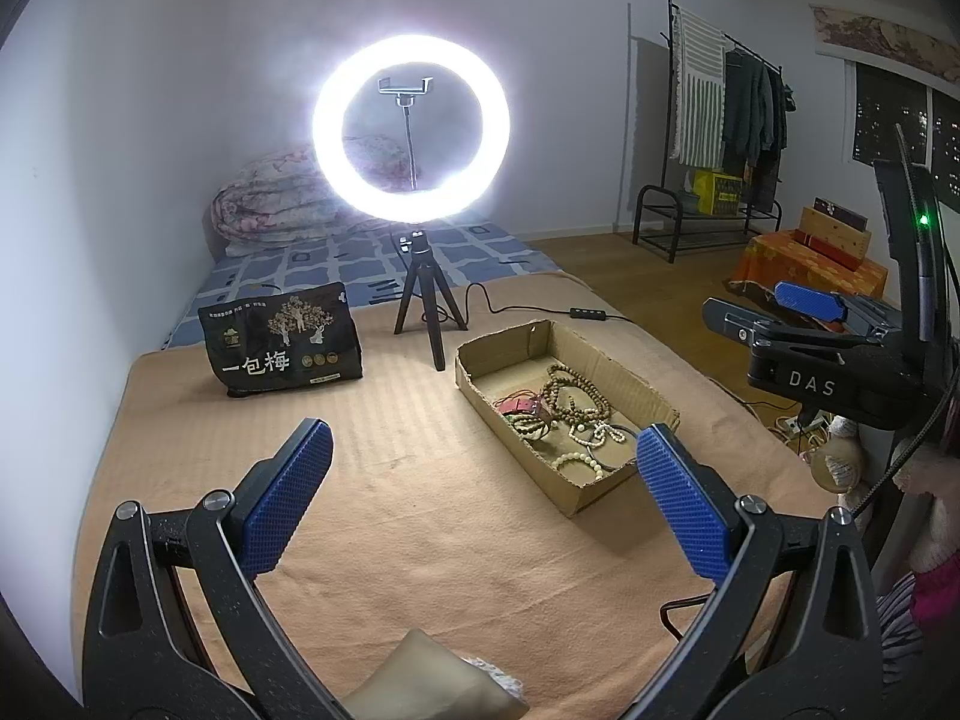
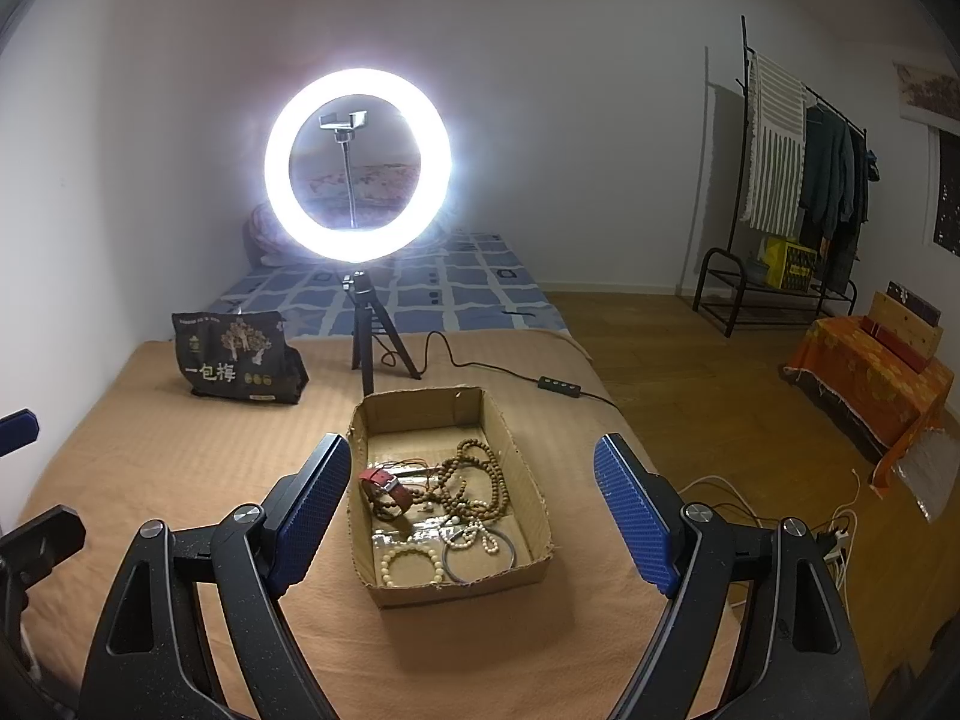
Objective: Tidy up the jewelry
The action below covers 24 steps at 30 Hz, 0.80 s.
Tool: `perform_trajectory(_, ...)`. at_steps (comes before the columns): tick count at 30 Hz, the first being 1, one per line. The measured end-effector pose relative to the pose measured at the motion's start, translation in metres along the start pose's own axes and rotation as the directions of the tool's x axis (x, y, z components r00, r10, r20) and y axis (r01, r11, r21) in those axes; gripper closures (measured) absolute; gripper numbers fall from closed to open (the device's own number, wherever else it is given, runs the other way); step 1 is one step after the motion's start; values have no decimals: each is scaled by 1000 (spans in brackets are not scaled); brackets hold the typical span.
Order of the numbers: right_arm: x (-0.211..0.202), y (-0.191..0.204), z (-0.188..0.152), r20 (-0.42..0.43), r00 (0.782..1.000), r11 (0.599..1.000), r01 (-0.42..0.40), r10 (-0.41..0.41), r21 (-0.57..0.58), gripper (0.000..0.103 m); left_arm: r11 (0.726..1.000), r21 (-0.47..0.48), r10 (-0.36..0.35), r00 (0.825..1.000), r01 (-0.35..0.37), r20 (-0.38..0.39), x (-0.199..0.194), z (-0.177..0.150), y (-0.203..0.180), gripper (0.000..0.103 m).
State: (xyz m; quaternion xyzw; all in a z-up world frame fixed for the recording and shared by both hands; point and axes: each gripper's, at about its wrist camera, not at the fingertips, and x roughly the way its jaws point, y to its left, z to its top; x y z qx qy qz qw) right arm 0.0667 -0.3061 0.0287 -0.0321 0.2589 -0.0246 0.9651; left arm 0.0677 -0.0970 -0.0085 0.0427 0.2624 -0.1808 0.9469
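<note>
A shallow cardboard box [image 2: 528,498] sits on the tan blanket and holds a tangle of jewelry: brown bead strands [image 2: 474,480], a red-strapped watch [image 2: 387,489], a pale bead bracelet [image 2: 411,564] and a thin bangle [image 2: 480,558]. The box also shows in the left wrist view [image 1: 480,378], right of centre. My left gripper [image 1: 483,450] is open and empty, held above the blanket left of the box. My right gripper [image 2: 474,468] is open and empty, held above the box's near end. The right gripper also shows at the right edge of the left wrist view [image 1: 810,306].
A lit ring light on a small tripod [image 2: 360,168] stands behind the box, its cable and switch [image 2: 558,387] trailing right. A black snack bag [image 2: 234,360] stands at the back left. The bed edge and wooden floor [image 2: 690,372] lie to the right.
</note>
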Motion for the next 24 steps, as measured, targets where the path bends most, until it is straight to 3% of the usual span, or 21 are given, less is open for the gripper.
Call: perform_trajectory(24, 0, 2, -1, -12, 1000, 1000, -6, 6, -12, 20, 1000, 9, -1, 1000, 1, 10, -1, -1, -3, 0)
